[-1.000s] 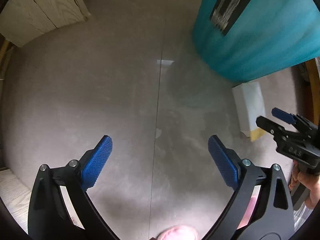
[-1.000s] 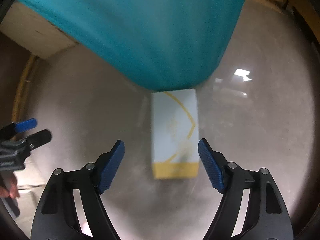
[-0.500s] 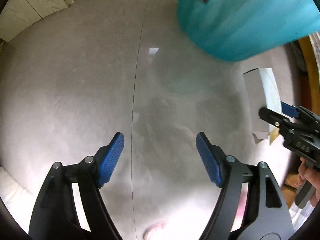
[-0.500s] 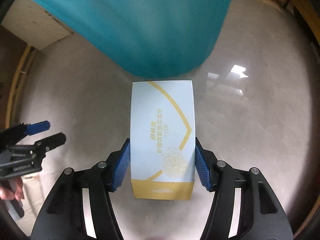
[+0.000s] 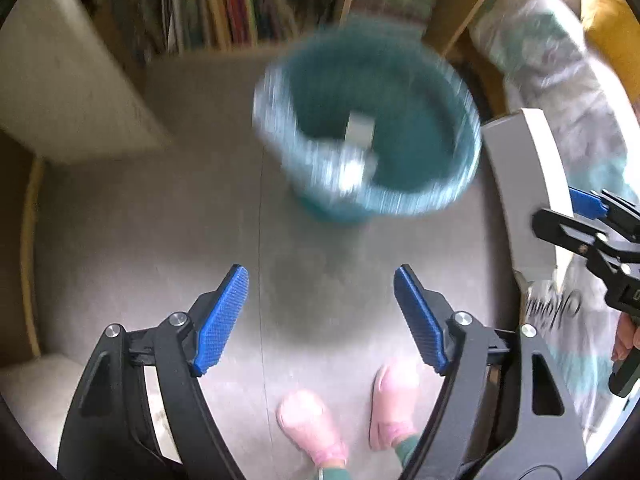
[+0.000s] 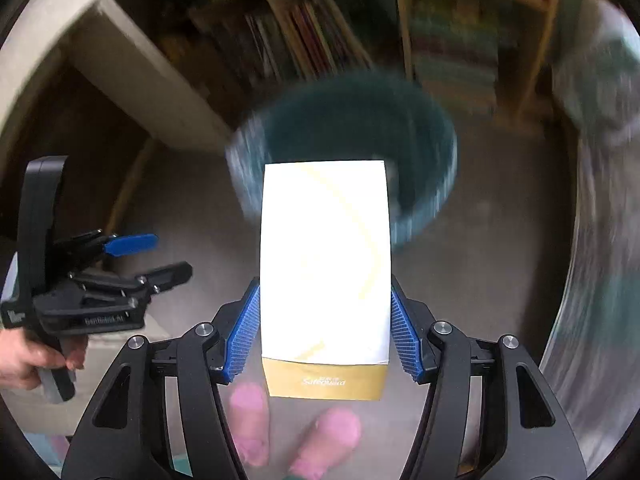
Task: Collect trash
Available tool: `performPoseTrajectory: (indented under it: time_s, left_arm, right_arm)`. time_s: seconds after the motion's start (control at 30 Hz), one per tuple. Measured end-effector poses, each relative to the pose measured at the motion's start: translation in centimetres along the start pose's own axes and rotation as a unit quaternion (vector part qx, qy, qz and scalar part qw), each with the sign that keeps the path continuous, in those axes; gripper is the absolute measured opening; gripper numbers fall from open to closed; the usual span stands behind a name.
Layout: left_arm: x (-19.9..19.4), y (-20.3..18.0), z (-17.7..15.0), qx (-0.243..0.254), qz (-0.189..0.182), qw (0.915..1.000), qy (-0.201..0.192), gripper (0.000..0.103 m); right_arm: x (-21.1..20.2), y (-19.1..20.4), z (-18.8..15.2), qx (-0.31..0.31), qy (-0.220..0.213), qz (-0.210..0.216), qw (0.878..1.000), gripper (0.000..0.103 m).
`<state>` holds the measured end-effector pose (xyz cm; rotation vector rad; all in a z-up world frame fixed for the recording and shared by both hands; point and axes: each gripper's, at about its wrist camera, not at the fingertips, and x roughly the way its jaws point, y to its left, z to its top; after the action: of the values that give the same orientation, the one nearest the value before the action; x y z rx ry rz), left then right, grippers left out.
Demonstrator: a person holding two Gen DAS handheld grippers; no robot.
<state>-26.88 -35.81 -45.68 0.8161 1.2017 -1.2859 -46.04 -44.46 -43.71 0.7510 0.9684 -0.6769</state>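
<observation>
The teal waste bin (image 6: 344, 152) stands on the floor beyond the white-and-gold carton (image 6: 325, 276), clamped in the right gripper (image 6: 325, 336); carry it squarely over the rim before letting go. The left gripper (image 5: 320, 316) gapes empty. A second ago the carton lay on the floor, both jaws wider.

A home, likely a living room or study. A wooden bookshelf (image 6: 404, 36) packed with books stands behind a teal bin (image 5: 372, 136) on the smooth grey floor (image 5: 160, 248). Right of the bin hangs patterned bedding (image 5: 560, 80); before it stand pink slippers (image 5: 312, 428).
</observation>
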Motion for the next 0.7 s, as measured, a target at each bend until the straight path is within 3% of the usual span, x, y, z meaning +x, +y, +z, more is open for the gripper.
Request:
performPoseTrajectory:
  time_s: [0.13, 0.2, 0.23, 0.27, 0.37, 0.7]
  left_arm:
    - [-0.5, 0.0, 5.7, 0.004, 0.018, 0.999, -0.04, 0.082]
    - [0.2, 0.0, 7.8, 0.003, 0.03, 0.9983, -0.049, 0.096]
    - [0.7, 0.3, 8.6, 0.002, 0.048, 0.9976, -0.05, 0.096]
    - [1.5, 0.7, 9.6, 0.004, 0.073, 0.9965, -0.04, 0.096]
    - [3.7, 1.5, 10.3, 0.009, 0.104, 0.9946, 0.0, 0.096]
    - [0.9, 2.0, 8.5, -0.019, 0.086, 0.9961, -0.005, 0.096]
  right_arm:
    - [1.4, 0.0, 5.4, -0.003, -0.024, 0.005, 1.0, 0.063]
    - [2.6, -0.1, 6.7, 0.008, -0.022, 0.008, 1.0, 0.065]
    - [3.2, -0.6, 7.4, 0.017, -0.025, 0.003, 1.0, 0.076]
    - [3.4, -0.9, 8.2, 0.027, -0.03, 0.002, 0.999, 0.078]
    - [2.5, -0.9, 8.0, 0.053, -0.048, 0.004, 0.997, 0.082]
    - [0.2, -1.4, 8.3, 0.049, -0.038, 0.014, 0.998, 0.083]
